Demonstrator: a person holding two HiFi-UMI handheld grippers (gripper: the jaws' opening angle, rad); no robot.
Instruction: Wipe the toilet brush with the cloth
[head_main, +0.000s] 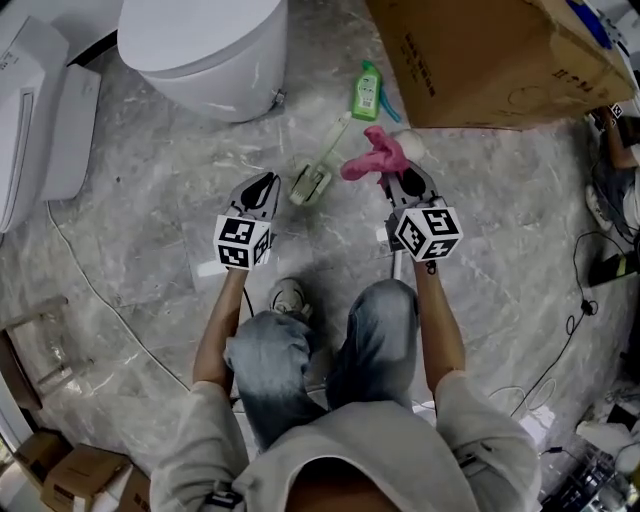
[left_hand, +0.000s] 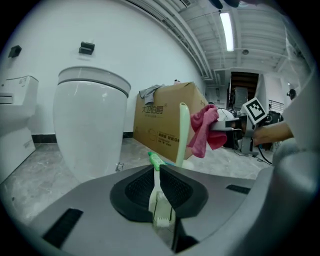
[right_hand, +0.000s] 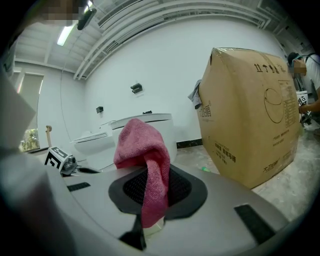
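Where the head view looks steeply down on a grey marble floor, a person holds the left gripper and the right gripper side by side ahead of the knees. The pale green toilet brush is between them and slightly ahead, nearer the left gripper but apart from it. Its wide end is toward the person and its handle runs toward a green bottle lying on the floor. A pink cloth juts from the tips of the right gripper, just beside the brush handle; whether the two touch cannot be told. A white toilet is at upper left and a cardboard box at upper right.

Left gripper view: the jaws are together and grip nothing. The brush handle rises upright just right of the jaw tips, in front of the box. The cloth hangs close by the handle's right side. The toilet is at left.

Right gripper view: the jaws are closed on the cloth, which bunches above the pads while one strip hangs down between them. The box is at right, and the toilet is behind the cloth.
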